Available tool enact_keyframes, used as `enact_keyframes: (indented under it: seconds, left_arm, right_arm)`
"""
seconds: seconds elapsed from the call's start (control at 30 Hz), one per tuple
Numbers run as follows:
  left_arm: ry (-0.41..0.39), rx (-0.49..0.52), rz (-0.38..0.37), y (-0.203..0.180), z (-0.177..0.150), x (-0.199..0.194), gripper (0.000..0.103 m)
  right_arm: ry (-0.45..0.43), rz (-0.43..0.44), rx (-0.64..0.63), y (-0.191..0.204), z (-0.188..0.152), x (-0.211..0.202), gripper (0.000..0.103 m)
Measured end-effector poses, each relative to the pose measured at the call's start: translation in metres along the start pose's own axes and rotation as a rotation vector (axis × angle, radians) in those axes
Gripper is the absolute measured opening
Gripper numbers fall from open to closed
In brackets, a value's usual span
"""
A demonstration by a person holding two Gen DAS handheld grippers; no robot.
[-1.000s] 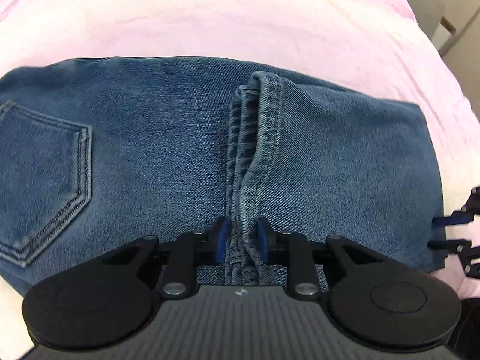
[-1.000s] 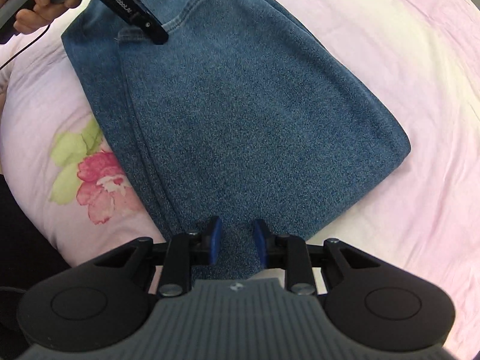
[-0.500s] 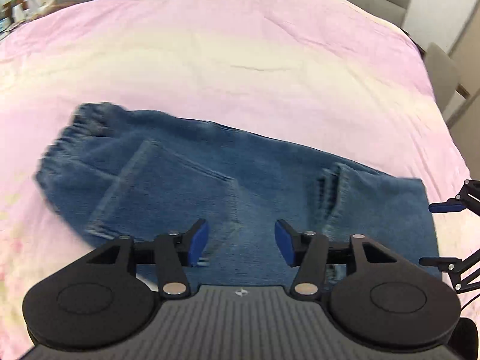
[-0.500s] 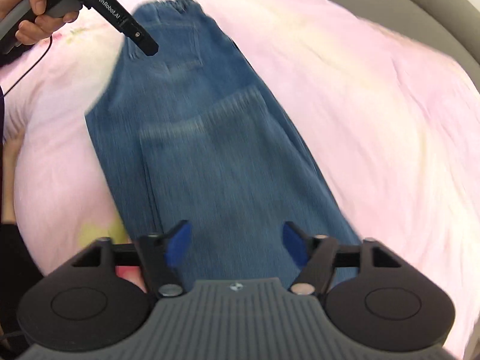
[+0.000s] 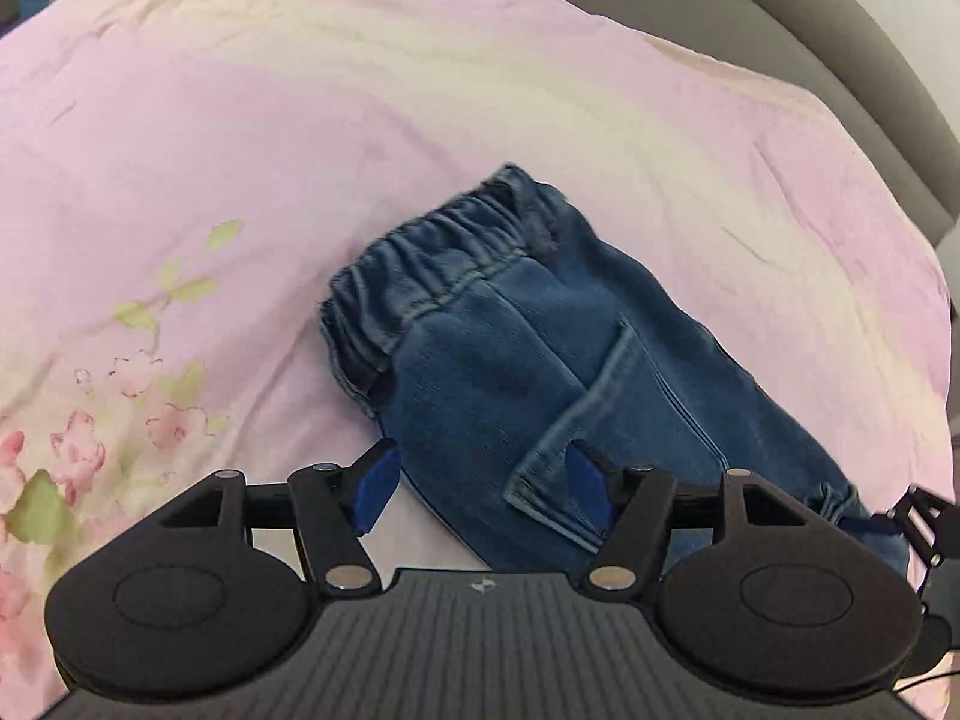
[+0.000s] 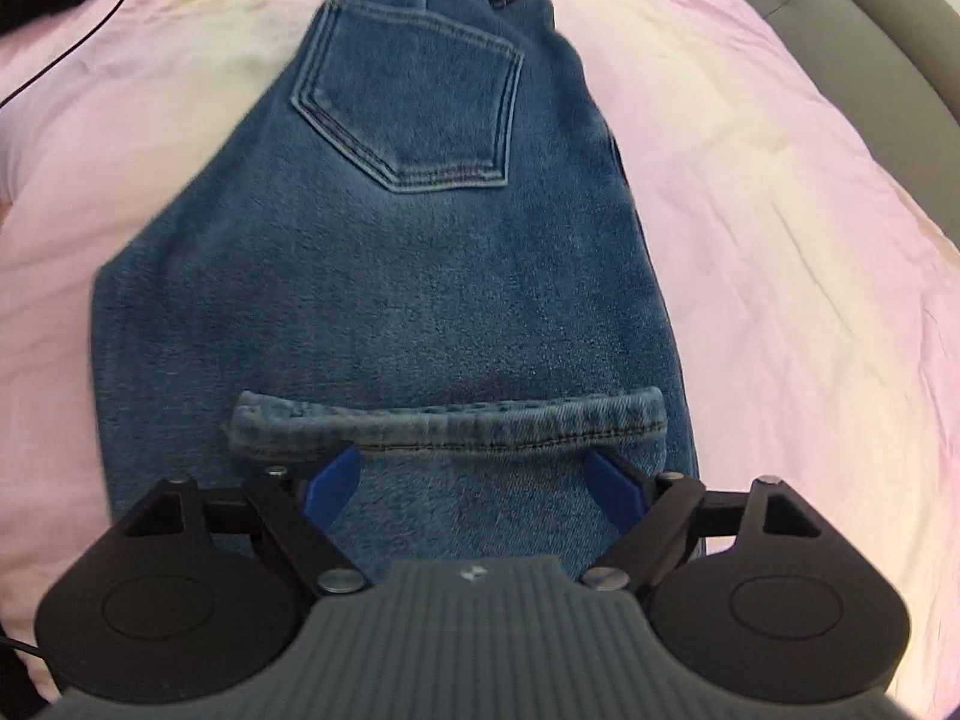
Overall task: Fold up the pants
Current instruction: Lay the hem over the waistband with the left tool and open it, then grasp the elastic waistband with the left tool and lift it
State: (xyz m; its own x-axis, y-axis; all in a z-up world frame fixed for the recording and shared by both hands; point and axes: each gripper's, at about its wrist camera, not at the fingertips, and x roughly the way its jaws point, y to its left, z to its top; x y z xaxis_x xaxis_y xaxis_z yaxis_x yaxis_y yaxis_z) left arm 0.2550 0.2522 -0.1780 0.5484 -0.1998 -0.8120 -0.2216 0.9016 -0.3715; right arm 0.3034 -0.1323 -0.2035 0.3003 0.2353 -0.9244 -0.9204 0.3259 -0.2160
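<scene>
The work surface is a bed with a pink floral sheet [image 5: 252,138]; a grey headboard [image 5: 852,60] runs along the 1 o'clock edge of the left wrist view. The pants [image 6: 408,276] lie flat on the sheet, folded lengthwise, with the leg hem [image 6: 450,420] laid back over the thigh section and the waistband [image 5: 438,252] at 12 o'clock in the right wrist view. One second ago I had both tongs pinching denim; now the left gripper [image 5: 480,489] and the right gripper [image 6: 474,486] are spread wide, holding nothing, and pulled back above the cloth. I judge the first crosswise fold placed and released. Remaining step: one more fold toward the waistband.
</scene>
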Motion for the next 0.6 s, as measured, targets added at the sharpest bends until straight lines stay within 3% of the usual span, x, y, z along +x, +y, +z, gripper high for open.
enact_keyframes:
  seconds: [0.1,0.2,0.37,0.47,0.6]
  left_arm:
    - [-0.008,-0.046,-0.028,0.011,0.005,0.016,0.075]
    - [0.002,-0.092,-0.047,0.019,0.010,0.034,0.085]
    - [-0.018,-0.090,-0.064,0.026,0.009,0.058,0.089]
    - [-0.037,-0.046,-0.051,0.020,0.006,0.057,0.082]
    - [-0.050,0.036,-0.007,0.001,0.007,0.044,0.061]
  right_arm:
    - [0.035,0.052,0.027,-0.009,0.006,0.017,0.083]
    - [0.058,0.112,0.067,-0.022,0.008,0.026,0.084]
    - [0.077,0.136,0.078,-0.026,0.012,0.037,0.085]
    - [0.080,0.144,0.087,-0.028,0.010,0.034,0.085]
    - [0.088,0.138,0.087,-0.028,0.008,0.031,0.085]
